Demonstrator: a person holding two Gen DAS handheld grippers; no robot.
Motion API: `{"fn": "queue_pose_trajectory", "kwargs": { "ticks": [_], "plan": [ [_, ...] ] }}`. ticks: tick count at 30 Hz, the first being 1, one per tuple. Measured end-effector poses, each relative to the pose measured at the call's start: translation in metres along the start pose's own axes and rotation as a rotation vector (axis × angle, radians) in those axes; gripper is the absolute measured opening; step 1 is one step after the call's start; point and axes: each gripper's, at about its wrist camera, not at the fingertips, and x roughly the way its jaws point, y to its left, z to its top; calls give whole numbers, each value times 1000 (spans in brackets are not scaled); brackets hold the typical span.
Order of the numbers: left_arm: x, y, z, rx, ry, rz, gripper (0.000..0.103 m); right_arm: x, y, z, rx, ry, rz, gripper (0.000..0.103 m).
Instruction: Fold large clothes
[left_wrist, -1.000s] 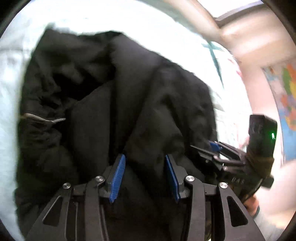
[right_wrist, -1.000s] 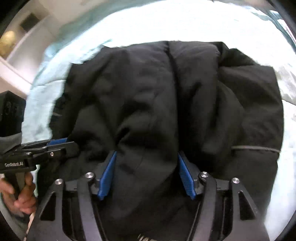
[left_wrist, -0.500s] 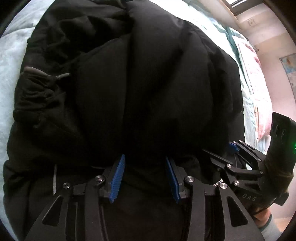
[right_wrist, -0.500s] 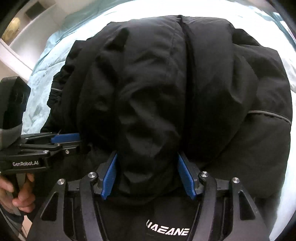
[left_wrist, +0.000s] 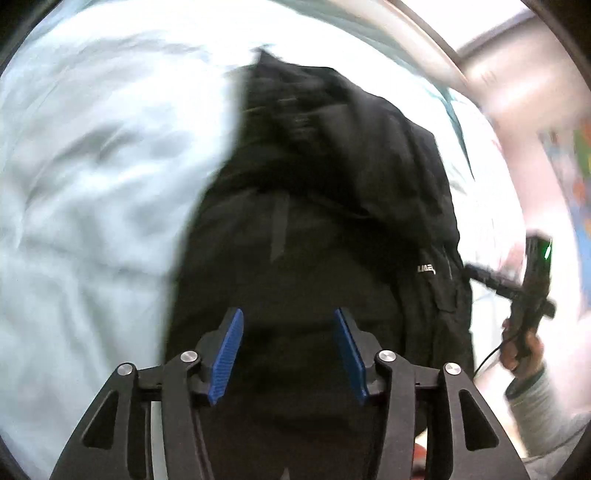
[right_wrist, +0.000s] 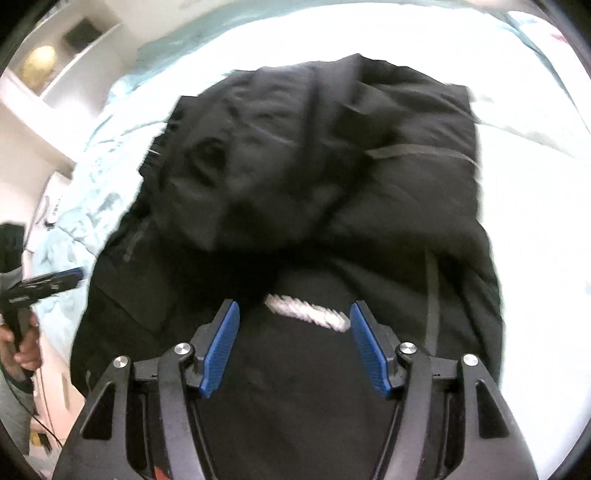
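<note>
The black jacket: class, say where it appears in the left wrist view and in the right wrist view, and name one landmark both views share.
Left wrist: the black jacket fills the centre and lower middle, right of the pale bedding.
Right wrist: the black jacket fills the centre, bedding on both sides.
Shared landmark: the white logo lettering on the jacket.

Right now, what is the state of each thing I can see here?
Jacket: black, folded over itself, bunched, lying on the bed.
Bed: covered with pale bedding, wrinkled.
Left gripper: fingers open, above the jacket, holding nothing.
Right gripper: fingers open, above the jacket, holding nothing.
</note>
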Motion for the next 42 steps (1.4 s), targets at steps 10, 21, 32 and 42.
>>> {"fn": "queue_pose_trajectory", "kwargs": {
  "ticks": [10,21,32,42],
  "plan": [
    [0,79,-61,-319,19,-203,54,-16,-61,-52,149,93,-90,67],
    [-12,23,-64,-174,5,-452,54,-41,-99,-98,225,110,-112,67],
    [55,13,-85,-181,228,-162,56,-54,-165,-203,501,171,-24,67],
    [18,-37,-48,-146,131,-483,58,-62,-127,-208,466,110,234,55]
  ]
}}
